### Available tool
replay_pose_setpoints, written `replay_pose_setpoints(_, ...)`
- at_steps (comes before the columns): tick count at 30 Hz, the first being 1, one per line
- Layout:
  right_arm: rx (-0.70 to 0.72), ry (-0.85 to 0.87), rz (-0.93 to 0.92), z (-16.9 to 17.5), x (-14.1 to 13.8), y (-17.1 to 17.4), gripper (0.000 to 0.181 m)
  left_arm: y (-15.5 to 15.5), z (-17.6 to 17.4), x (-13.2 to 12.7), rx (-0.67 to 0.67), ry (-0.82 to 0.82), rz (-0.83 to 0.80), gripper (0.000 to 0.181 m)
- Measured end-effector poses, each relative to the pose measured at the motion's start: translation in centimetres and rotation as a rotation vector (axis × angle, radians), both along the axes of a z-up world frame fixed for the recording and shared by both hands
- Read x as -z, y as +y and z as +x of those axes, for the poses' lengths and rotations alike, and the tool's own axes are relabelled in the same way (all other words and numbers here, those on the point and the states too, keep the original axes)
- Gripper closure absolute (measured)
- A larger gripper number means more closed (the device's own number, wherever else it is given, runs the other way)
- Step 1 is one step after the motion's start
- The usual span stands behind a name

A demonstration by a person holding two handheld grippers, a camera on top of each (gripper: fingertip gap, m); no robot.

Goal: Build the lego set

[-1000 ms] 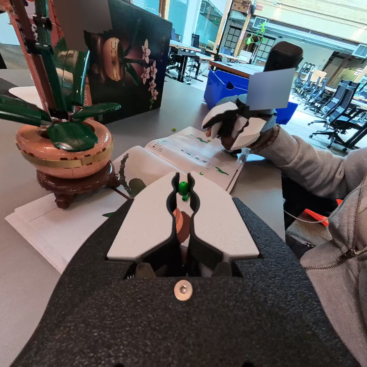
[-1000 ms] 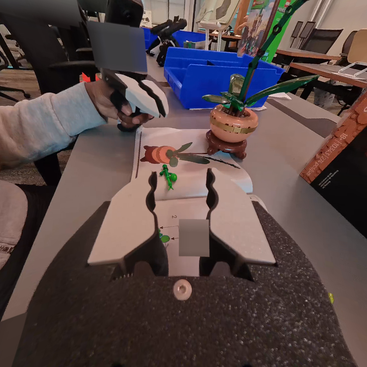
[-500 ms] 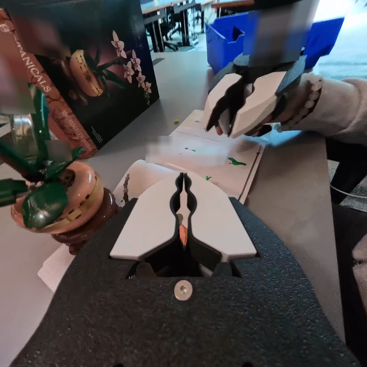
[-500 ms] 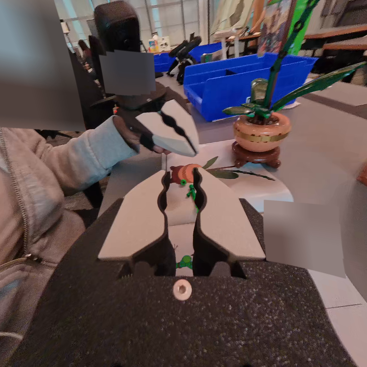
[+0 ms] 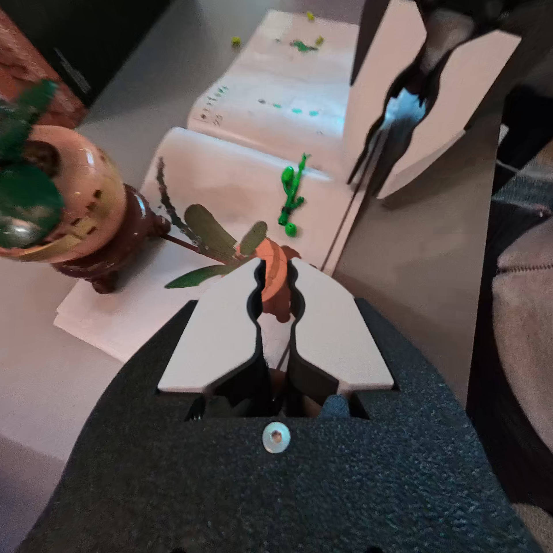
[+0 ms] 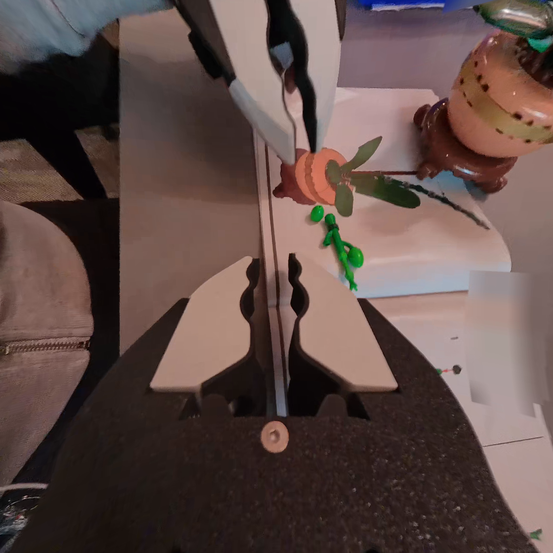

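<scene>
Left wrist view is now looking down much more steeply than half a second ago: the room behind is gone from the picture, and the grey table (image 5: 404,299) and the open instruction booklet (image 5: 239,185) are filling it. The dark set box (image 5: 36,59), well in view half a second ago, is now showing only at the upper left corner.

The built lego pot (image 5: 77,209), pink with a gold band on a brown stand, is standing on the booklet's left part. It is holding dark green leaves (image 5: 24,191); what else is inside I cannot tell, because of blur.

The left gripper (image 5: 274,263) was pressed together before; now its jaws are slightly parted, with nothing between them, and they are hanging over the printed picture of the pot (image 5: 273,269) on the page.

The right gripper (image 6: 270,258) is narrower than one second ago but not clenched, gripping nothing. In the right wrist view its tips are hovering over the booklet's left edge, where the paper is meeting the table.

The small bright green lego stem (image 5: 291,191) is lying loose on the page between the two grippers, touched by neither. A separate green bud piece (image 6: 317,214) is lying just beside its end.
</scene>
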State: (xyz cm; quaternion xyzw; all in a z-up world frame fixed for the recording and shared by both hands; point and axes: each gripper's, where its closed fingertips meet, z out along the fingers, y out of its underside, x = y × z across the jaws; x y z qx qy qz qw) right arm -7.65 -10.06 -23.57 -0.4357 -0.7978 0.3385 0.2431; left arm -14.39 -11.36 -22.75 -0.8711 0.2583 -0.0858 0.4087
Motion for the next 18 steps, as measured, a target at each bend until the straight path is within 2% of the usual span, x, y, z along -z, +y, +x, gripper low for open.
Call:
replay_pose_setpoints(3,-0.062,-0.024,0.071,-1.8,-1.4,-0.7,0.163,-0.4,0.9,0.9,0.081,0.015,-0.017,0.169)
replay_pose_setpoints(6,-0.236,-0.149,0.21,-2.9,-1.7,-0.2,0.162,-0.8,1.5,0.7,0.145,-0.003,-0.002,0.169)
replay_pose_setpoints(10,-0.431,-0.326,0.358,-4.1,-1.0,0.7,0.159,-1.3,0.9,-0.5,0.159,-0.031,0.061,0.169)
replay_pose_setpoints(13,-0.509,-0.412,0.437,-4.4,-0.4,0.9,0.159,-2.0,-0.1,-1.1,0.158,-0.022,0.078,0.169)
replay_pose_setpoints(18,-0.563,-0.493,0.493,-4.8,0.6,0.8,0.164,-2.4,-1.2,-1.7,0.137,-0.054,0.105,0.169)
